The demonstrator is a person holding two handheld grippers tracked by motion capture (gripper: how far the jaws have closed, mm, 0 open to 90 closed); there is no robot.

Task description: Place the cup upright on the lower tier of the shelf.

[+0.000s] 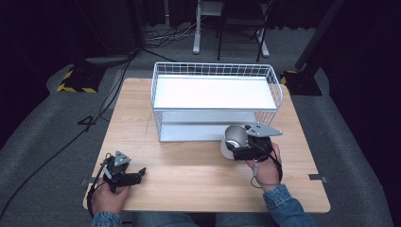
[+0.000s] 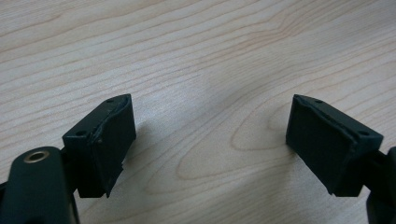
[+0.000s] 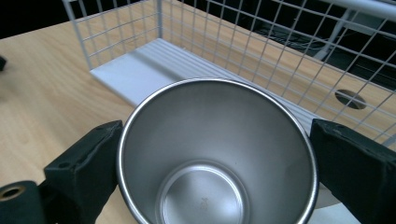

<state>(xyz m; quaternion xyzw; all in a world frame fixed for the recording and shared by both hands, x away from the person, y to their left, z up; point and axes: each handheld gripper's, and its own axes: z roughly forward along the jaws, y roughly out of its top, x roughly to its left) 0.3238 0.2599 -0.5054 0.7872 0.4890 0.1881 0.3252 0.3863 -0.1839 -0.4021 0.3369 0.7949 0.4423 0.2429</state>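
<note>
A steel cup [image 1: 235,136] hangs tilted just in front of the white wire rack [image 1: 215,68], its mouth facing the camera in the right gripper view. My right gripper [image 1: 239,149] is shut on the steel cup [image 3: 210,154], with one black jaw pressed on each side of its wall near the rim. The cup is empty inside. At the table's front left, my left gripper [image 1: 138,174] rests low over the wood, open, and its jaws stand wide apart with only bare wood grain between them [image 2: 210,140].
The two-level wire rack [image 3: 196,28] stands at the back middle of the wooden table [image 1: 189,175], with white shelves and an open front. A pale round disc [image 1: 224,147] lies under the cup. Cables and stands are on the floor beyond.
</note>
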